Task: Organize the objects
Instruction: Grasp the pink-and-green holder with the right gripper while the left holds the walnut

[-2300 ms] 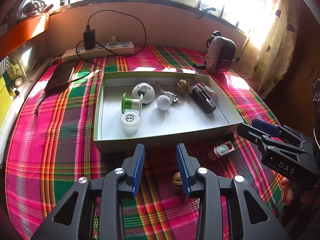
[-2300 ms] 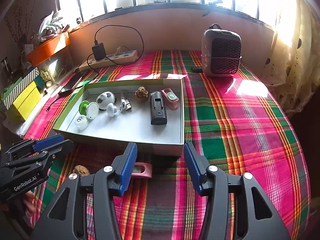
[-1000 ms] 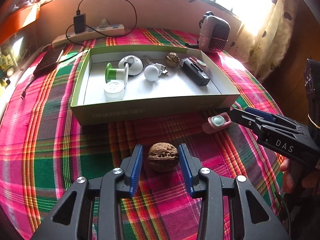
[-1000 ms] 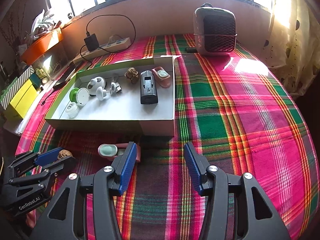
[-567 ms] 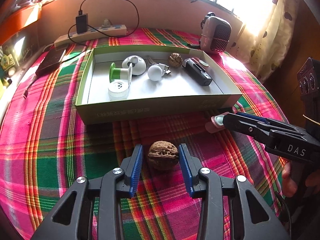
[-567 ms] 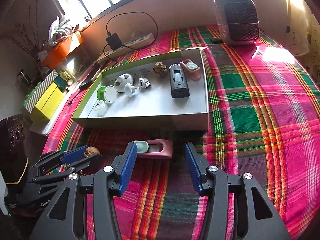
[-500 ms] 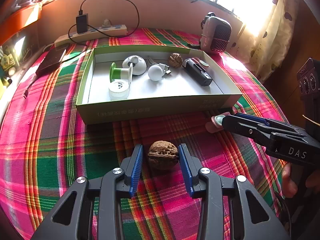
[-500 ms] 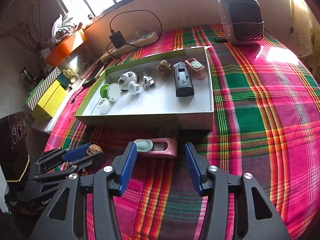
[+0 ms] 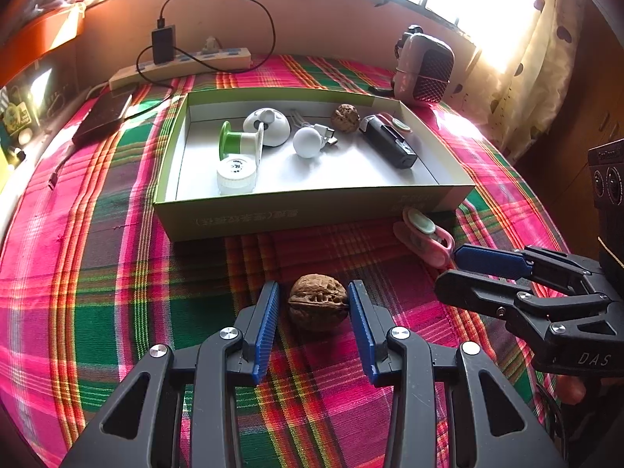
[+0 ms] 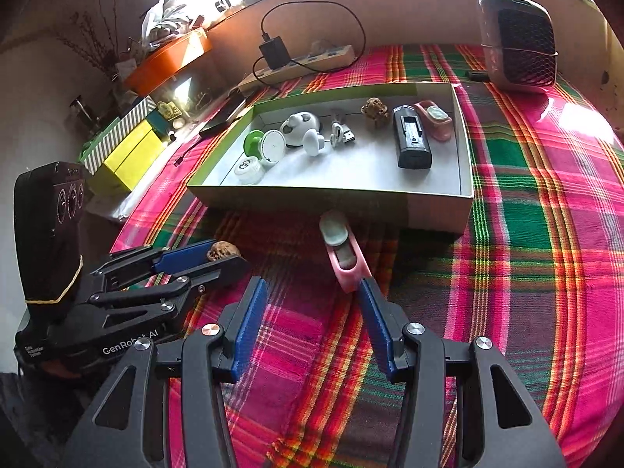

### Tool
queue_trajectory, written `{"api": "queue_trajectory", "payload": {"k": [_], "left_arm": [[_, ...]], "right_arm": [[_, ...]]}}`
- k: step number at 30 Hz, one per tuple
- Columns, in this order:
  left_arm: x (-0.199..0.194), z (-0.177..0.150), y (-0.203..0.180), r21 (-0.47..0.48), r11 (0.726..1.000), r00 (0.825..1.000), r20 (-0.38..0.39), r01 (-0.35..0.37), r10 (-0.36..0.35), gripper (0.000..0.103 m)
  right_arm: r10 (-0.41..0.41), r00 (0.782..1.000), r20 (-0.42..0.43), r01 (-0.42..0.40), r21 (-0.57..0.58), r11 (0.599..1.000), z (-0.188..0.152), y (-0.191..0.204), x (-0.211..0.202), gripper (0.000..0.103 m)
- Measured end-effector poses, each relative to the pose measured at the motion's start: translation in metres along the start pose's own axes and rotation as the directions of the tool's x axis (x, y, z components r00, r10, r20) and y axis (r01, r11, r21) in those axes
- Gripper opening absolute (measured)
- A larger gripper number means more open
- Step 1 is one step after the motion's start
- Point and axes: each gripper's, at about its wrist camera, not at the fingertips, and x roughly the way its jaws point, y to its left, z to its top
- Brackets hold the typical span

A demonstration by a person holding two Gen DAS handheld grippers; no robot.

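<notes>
We see a plaid cloth (image 9: 97, 257) in pink, green and red covering the whole surface. At the far edge a white power strip (image 9: 183, 64) lies along the wall, a black charger (image 9: 163, 45) plugged into it, its cable looping up and back down. Just beside it rests a dark flat device (image 9: 103, 117) on the cloth. Over on the far right stands a small heater (image 10: 518, 43) with a dark mesh front. Off to the left we spot a yellow box (image 10: 124, 152) with a striped lid, and behind it an orange tray (image 10: 167, 58). A spotted curtain (image 9: 542, 50) hangs at the bright window.
</notes>
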Motion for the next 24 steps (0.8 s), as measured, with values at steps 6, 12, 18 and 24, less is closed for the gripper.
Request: {"api": "queue_trajectory", "payload": {"k": [6, 12, 18, 24], "left_arm": [[0.000, 0.000, 0.000, 0.000, 1.000, 1.000, 0.000, 0.000, 0.000, 0.036], [0.000, 0.000, -0.001, 0.003, 1.000, 1.000, 0.000, -0.002, 0.002, 0.035], [0.000, 0.000, 0.001, 0.006, 1.000, 1.000, 0.001, -0.007, 0.007, 0.035], [0.001, 0.000, 0.000, 0.006, 1.000, 1.000, 0.002, -0.008, 0.008, 0.035]], "right_arm": [[-0.116, 0.993, 0.034, 0.117, -0.025, 0.993, 0.006, -0.004, -0.001, 0.050], [-0.191, 0.981, 0.023, 0.192, -0.134, 0.972, 0.010, 0.004, 0.014, 0.050], [-0.225, 0.974, 0.011, 0.223, -0.173, 0.959, 0.011, 0.007, 0.023, 0.050], [-0.239, 0.971, 0.014, 0.238, -0.181, 0.954, 0.011, 0.008, 0.028, 0.050]]}}
